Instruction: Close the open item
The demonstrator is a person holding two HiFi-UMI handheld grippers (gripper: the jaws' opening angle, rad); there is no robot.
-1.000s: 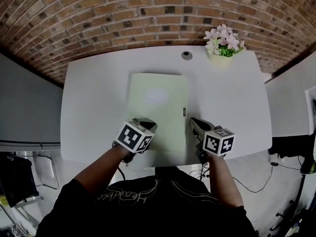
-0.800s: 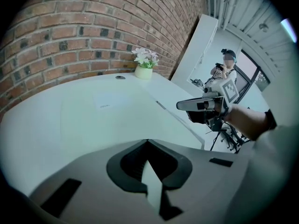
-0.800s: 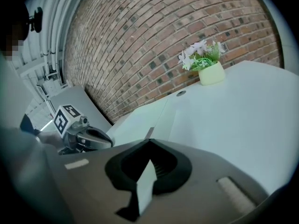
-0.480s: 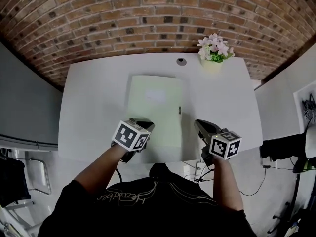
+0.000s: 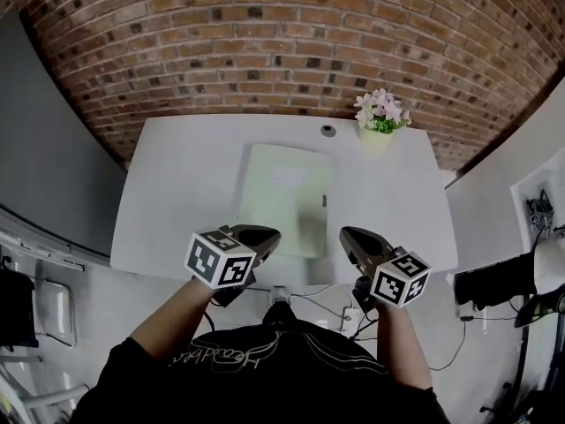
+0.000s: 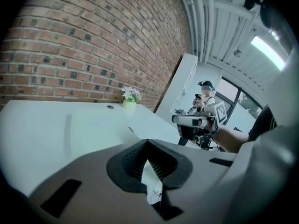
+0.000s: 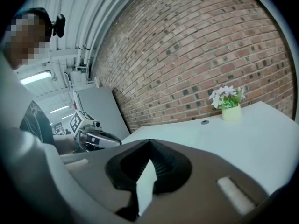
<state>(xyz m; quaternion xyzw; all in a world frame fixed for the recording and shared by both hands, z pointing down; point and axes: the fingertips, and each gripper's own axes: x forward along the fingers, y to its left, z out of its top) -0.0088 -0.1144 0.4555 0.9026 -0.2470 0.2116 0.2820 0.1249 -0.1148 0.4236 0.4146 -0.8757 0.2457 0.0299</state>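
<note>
A pale green folder point(image 5: 287, 200) lies flat and closed on the white table point(image 5: 177, 193), its spine clip on the right edge. My left gripper point(image 5: 265, 234) hovers at the table's near edge, just short of the folder's near left corner, jaws closed together and empty. My right gripper point(image 5: 347, 234) hangs off the near edge to the folder's right, also shut and empty. In the left gripper view the folder point(image 6: 93, 127) lies ahead past the left gripper point(image 6: 147, 141). The right gripper view shows the right gripper point(image 7: 149, 141) with the folder point(image 7: 173, 134) beyond it.
A small pot of pink flowers point(image 5: 380, 117) stands at the table's far right, beside a round cable hole point(image 5: 328, 131). A brick wall point(image 5: 265, 42) backs the table. Cables and floor lie below the near edge. The other person's gripper point(image 6: 187, 120) shows at the right.
Both grippers have drawn back from over the folder's near end to the table's near edge. The head view has pulled away. The folder has stayed flat and closed.
</note>
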